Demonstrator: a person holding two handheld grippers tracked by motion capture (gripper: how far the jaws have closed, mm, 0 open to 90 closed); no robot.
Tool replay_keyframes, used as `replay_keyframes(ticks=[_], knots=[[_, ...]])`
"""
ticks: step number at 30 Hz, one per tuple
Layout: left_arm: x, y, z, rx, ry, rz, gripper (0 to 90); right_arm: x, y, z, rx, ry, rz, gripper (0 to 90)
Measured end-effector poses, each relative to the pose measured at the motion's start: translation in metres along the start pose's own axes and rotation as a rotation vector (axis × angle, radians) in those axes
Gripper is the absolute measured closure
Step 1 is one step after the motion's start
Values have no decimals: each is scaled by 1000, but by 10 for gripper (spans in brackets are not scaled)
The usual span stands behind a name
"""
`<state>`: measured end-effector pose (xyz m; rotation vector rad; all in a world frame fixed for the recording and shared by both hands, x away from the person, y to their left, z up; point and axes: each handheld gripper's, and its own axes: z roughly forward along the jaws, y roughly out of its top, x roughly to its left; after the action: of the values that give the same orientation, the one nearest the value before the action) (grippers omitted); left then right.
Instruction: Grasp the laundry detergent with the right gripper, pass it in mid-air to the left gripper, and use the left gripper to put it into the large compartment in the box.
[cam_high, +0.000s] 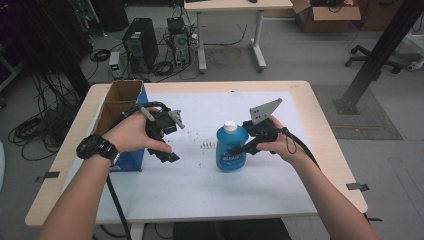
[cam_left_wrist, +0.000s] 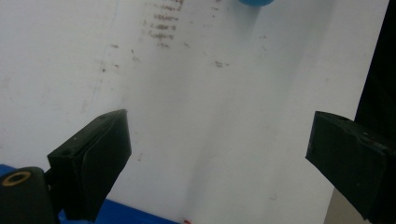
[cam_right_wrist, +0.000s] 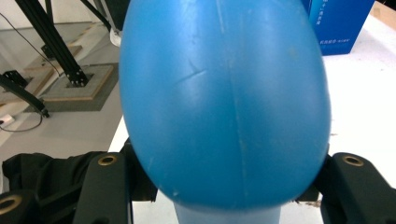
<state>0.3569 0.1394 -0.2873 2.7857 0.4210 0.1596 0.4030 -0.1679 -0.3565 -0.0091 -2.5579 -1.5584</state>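
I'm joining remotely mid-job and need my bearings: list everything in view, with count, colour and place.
bottle: 1, blue with white cap, upright mid-table, between the right gripper's jaws
box: 1, brown card inside, blue outside, open top, at the table's left edge
table: 1, light wood rim with white top, some dark specks left of the bottle
computer towers: 2, black, on the floor beyond the table
far table: 1, light top, white legs, at the back
left gripper: 1, black, jaws open, over bare table beside the box
right gripper: 1, black, shut on the bottle
watch: 1, black, on the left wrist
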Motion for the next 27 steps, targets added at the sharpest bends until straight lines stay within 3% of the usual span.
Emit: replay_keyframes(ticks=[14,27], knots=[[-3,14,-42,-66,29,27,66,0,43,2,41,0,-41,415],[-9,31,-76,-120,36,52,65,0,63,21,54,18,-52,417]])
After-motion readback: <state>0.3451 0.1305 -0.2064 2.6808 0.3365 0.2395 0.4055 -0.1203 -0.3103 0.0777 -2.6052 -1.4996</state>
